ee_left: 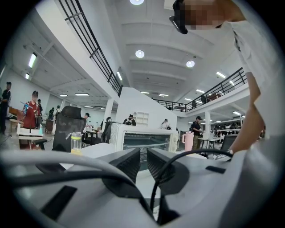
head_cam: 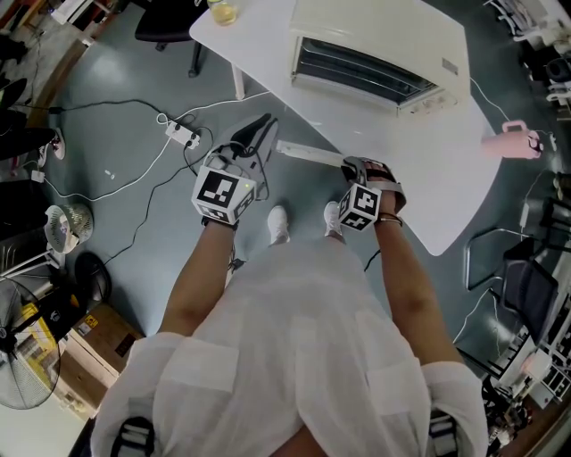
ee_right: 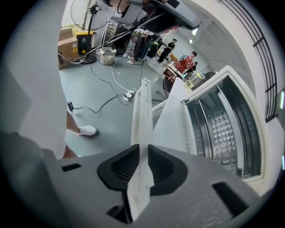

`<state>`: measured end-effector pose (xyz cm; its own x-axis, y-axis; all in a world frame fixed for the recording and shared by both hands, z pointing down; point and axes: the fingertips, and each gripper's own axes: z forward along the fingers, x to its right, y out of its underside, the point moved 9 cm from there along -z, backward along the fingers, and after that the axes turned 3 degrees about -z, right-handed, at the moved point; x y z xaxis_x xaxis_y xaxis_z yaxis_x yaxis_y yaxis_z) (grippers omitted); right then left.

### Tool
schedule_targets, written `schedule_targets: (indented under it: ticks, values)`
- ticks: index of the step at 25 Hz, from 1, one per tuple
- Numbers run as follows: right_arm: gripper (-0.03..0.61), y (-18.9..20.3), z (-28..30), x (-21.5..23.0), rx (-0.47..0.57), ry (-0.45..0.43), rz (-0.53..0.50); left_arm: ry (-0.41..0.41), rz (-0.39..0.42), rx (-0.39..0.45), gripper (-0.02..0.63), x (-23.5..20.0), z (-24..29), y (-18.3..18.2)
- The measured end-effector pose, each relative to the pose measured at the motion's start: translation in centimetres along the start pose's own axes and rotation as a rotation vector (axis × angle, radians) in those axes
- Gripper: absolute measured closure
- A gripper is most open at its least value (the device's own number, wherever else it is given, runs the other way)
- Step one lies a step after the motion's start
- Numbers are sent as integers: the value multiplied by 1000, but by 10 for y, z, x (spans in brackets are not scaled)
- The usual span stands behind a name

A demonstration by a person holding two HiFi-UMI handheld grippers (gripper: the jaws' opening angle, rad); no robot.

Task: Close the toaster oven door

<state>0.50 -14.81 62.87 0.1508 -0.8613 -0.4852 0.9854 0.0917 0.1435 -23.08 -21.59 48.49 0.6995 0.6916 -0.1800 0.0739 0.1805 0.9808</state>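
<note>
The right gripper partly hides the door handle.

The white worktop carries a cream toaster oven, its door lowered past the near edge, a jar of yellow liquid at the far left corner and a pink mug by the right edge.

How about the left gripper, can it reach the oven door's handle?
Probably yes: the left gripper hangs close to the handle, whose near end is bare; the right gripper clamps the other end.
</note>
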Motion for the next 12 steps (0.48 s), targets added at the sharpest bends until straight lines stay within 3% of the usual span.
schedule_targets:
  ticks: [12]
  values:
    - [515,1,-4,1,0,23,-2,-6,6,12,586,-1,1,-3]
